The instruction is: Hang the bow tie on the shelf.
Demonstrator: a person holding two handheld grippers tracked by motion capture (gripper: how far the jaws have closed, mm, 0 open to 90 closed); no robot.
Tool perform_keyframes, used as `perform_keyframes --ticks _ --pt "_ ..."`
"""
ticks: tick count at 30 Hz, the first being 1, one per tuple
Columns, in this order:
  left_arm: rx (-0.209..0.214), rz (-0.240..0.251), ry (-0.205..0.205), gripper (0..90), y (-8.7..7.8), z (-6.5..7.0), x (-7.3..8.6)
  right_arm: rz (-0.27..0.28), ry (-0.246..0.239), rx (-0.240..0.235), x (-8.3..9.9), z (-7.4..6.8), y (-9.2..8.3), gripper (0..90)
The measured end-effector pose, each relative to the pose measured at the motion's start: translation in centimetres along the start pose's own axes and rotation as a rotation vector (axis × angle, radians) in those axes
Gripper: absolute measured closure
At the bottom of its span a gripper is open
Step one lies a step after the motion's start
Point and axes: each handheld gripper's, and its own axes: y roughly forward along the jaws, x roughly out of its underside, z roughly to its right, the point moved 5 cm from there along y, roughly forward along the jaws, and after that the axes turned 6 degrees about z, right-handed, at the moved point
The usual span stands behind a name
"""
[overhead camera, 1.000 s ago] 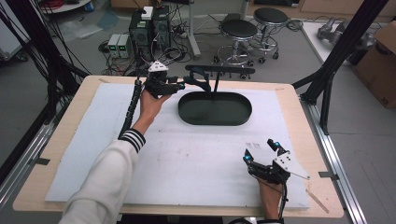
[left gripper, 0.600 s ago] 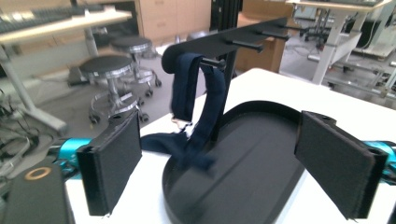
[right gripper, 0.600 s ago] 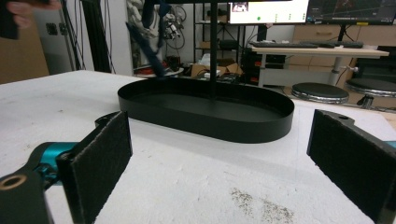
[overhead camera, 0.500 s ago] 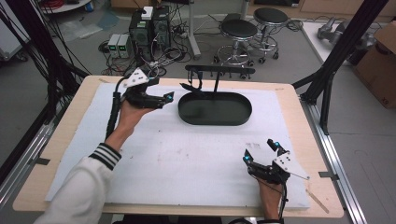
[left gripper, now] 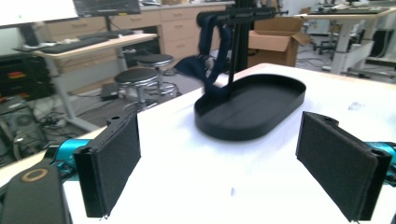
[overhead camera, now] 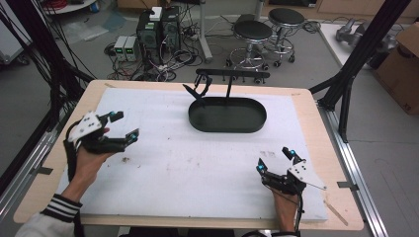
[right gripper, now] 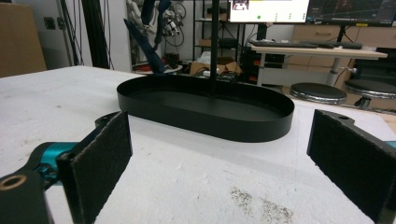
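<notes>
A black oval tray [overhead camera: 225, 131] [left gripper: 243, 130] [right gripper: 210, 126] lies at the back middle of the white mat. A thin post rises from it to a black crossbar [overhead camera: 232, 74]. A dark blue strap-like item [overhead camera: 197, 91] [left gripper: 205, 70] [right gripper: 144, 46] hangs from the bar's left end, reaching the tray's rim. My left gripper [overhead camera: 126, 124] [left gripper: 217, 168] hovers at the mat's left side, well away from the tray. Its jaws have just been opening and stand open with nothing between them. My right gripper [overhead camera: 274, 159] [right gripper: 219, 163] rests near the front right, open and empty, facing the tray.
The white mat [overhead camera: 197, 168] covers most of the wooden table [overhead camera: 316, 148]. Black frame struts [overhead camera: 346, 84] rise at the table's right and left sides. Stools [overhead camera: 252, 32] and computer boxes [overhead camera: 158, 24] stand on the floor beyond the far edge.
My left hand has swung from the hanging item at the stand to the mat's left side and come nearer. Its jaws have widened, empty. The right hand has kept still.
</notes>
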Motion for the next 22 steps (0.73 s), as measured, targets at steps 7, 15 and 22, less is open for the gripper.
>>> perform_keyframes --ticks 7,15,22 --pt "-0.054 0.024 -0.010 14.2 -4.2 0.9 3.8 -0.005 0.008 0.001 0.0 0.0 0.0 5.6" --pt "-0.078 0.042 -0.027 14.5 -5.1 1.8 5.8 0.003 0.002 0.001 0.0 0.1 0.0 5.6" --pt "-0.076 0.070 -0.047 14.5 -5.3 1.7 5.8 0.013 0.001 0.006 0.0 0.0 -0.1 5.6"
